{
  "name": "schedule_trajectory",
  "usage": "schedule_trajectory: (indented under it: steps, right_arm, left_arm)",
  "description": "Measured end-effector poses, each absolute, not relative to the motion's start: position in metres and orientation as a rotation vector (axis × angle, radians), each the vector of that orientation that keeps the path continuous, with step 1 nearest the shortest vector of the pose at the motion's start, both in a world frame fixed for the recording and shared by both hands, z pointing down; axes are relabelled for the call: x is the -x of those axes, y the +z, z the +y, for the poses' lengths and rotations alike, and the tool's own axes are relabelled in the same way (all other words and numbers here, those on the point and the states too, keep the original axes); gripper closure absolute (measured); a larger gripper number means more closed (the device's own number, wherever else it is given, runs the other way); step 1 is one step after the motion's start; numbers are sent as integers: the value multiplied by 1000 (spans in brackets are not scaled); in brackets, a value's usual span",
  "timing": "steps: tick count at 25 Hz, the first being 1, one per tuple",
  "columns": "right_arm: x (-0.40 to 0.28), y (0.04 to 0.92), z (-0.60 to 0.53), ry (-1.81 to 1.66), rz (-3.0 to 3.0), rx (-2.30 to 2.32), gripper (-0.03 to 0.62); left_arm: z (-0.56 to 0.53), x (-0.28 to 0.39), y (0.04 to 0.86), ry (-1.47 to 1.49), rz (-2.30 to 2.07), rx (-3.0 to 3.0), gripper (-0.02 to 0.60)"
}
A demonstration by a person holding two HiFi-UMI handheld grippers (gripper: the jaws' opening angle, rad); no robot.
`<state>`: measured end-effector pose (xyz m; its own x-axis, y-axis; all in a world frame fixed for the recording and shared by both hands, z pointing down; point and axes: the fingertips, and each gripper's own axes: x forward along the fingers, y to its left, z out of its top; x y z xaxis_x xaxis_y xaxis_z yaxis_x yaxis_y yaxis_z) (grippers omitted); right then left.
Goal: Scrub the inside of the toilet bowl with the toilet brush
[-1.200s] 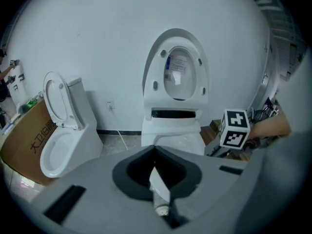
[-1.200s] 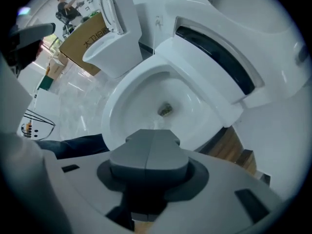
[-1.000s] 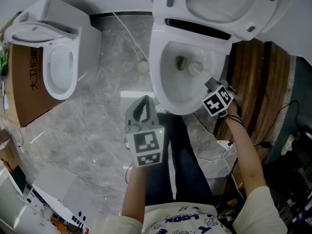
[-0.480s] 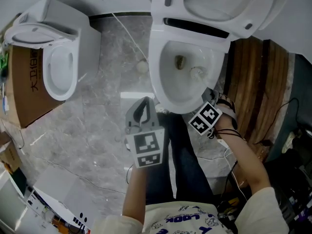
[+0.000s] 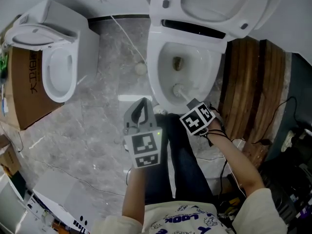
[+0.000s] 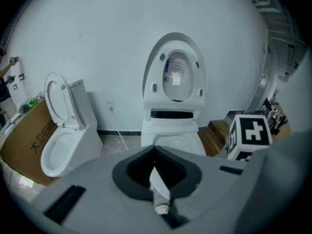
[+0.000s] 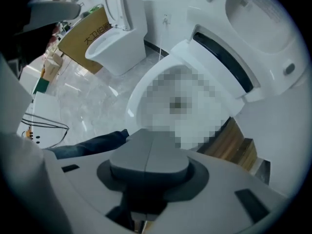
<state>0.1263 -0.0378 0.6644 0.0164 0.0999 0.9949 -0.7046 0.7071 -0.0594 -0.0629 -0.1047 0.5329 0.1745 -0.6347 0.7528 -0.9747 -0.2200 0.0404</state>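
The white toilet bowl point(image 5: 161, 77) stands open, its lid point(image 5: 214, 4) tilted up against the wall. The white head of the toilet brush point(image 5: 176, 88) rests low on the bowl's near inner wall. Its handle runs back to my right gripper point(image 5: 191, 103), which is shut on it just over the front rim. In the right gripper view the jaws point(image 7: 148, 162) meet in a closed seam above the bowl point(image 7: 146, 82). My left gripper point(image 5: 141, 107) hangs over the floor left of the bowl, shut, touching nothing, and faces the toilet point(image 6: 170, 135).
A second white toilet point(image 5: 58, 67) stands at the left beside a cardboard box point(image 5: 27, 82). A wooden platform point(image 5: 253, 91) lies right of the bowl. A cord leads to a round white thing point(image 5: 140, 68) on the grey marble floor point(image 5: 97, 126). Cables lie near my legs.
The brush head has swept from the bowl's far right side down to its near wall. My right gripper moved left and toward me. The left gripper has stayed put.
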Motion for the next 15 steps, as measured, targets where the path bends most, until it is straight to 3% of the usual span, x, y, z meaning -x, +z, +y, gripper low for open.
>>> schedule_trajectory:
  steps: [15]
  right_arm:
    - [-109,663,-84,1132,-1477,-919,423]
  left_arm:
    - [-98,61,518,809,-1520,-1942,580]
